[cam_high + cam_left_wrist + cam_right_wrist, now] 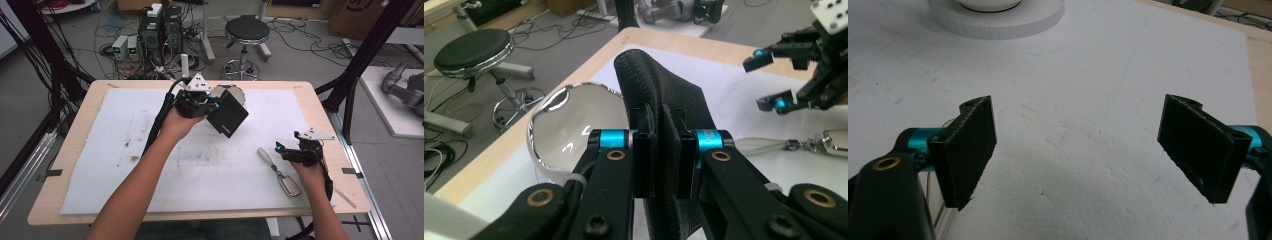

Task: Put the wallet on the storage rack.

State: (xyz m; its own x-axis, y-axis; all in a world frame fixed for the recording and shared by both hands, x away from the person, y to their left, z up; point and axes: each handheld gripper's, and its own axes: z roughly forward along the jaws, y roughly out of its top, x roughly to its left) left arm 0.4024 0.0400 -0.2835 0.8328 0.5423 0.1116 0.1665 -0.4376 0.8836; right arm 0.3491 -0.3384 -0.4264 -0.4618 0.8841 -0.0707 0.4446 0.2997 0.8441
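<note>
From above, my left gripper (212, 102) holds a black pouch (229, 117) lifted over the white mat (125, 165), forearm stretched forward; no writing is legible. Along its jaws, they pinch the pouch's edge. My right gripper (1078, 145) is spread wide over bare mat.

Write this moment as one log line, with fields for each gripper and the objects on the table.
left gripper: shut on black pouch, lifted | right gripper: open, holds nothing | key fob with strap: lies on white mat | shiny round bowl: behind the pouch
</note>
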